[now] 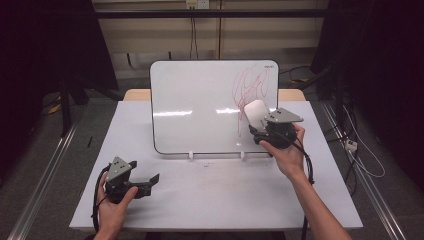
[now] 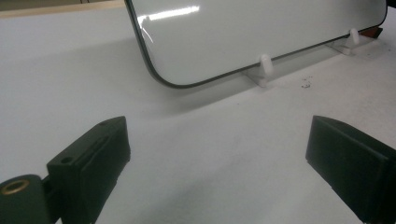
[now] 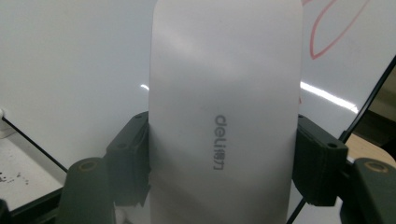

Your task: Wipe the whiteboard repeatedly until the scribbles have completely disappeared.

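White eraser (image 3: 224, 116) (logo close-up) clamped; whiteboard (image 1: 200, 105) scribbled red.

A white table (image 1: 210, 200) carries a whiteboard (image 1: 200, 110) propped upright on 2 small white feet (image 1: 191, 155), with dark specks (image 2: 306, 84) beside them.

We counted one whiteboard (image 1: 200, 107) on one table (image 1: 210, 200), standing on two white feet (image 1: 190, 155). One white eraser (image 1: 254, 113), two grippers: left gripper (image 1: 150, 180), right gripper (image 1: 254, 131). One patch of red scribble (image 1: 252, 85) was on the board.
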`<state>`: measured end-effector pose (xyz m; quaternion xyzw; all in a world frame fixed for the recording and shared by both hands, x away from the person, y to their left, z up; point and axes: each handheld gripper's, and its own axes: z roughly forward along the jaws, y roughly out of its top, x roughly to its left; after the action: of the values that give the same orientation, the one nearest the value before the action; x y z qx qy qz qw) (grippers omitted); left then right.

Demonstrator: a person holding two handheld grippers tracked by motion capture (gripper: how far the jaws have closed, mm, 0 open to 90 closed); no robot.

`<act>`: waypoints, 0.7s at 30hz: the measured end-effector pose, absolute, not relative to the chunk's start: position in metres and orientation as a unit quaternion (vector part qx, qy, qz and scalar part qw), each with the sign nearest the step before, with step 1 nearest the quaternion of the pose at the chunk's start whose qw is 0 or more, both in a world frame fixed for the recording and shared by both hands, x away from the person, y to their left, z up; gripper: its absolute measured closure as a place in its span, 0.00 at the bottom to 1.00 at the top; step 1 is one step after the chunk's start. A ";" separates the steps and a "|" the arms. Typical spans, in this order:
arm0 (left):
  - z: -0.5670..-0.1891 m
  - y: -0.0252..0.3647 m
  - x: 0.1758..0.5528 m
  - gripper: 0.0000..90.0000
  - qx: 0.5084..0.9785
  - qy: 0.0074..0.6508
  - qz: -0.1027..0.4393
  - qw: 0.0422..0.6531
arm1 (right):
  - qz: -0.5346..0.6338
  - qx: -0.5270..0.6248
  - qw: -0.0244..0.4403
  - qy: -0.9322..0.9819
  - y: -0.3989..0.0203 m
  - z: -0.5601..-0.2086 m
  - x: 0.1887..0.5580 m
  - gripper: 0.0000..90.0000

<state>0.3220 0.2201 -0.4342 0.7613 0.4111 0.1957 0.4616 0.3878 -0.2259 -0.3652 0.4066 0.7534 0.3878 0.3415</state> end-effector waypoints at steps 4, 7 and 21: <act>-0.435 0.220 0.322 0.07 0.761 0.414 0.194 0.459 | 0.387 0.399 0.349 0.755 -0.222 -0.361 0.392 0.35; -0.433 0.219 0.321 0.07 0.764 0.405 0.198 0.461 | 0.379 0.395 0.359 0.756 -0.219 -0.357 0.396 0.35; -0.435 0.223 0.323 0.07 0.755 0.424 0.193 0.462 | 0.362 0.393 0.385 0.752 -0.209 -0.344 0.417 0.35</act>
<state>0.3234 0.2227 -0.4347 0.7547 0.4241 0.1934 0.4617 0.4166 -0.2092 -0.3437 0.3934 0.7520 0.3623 0.3852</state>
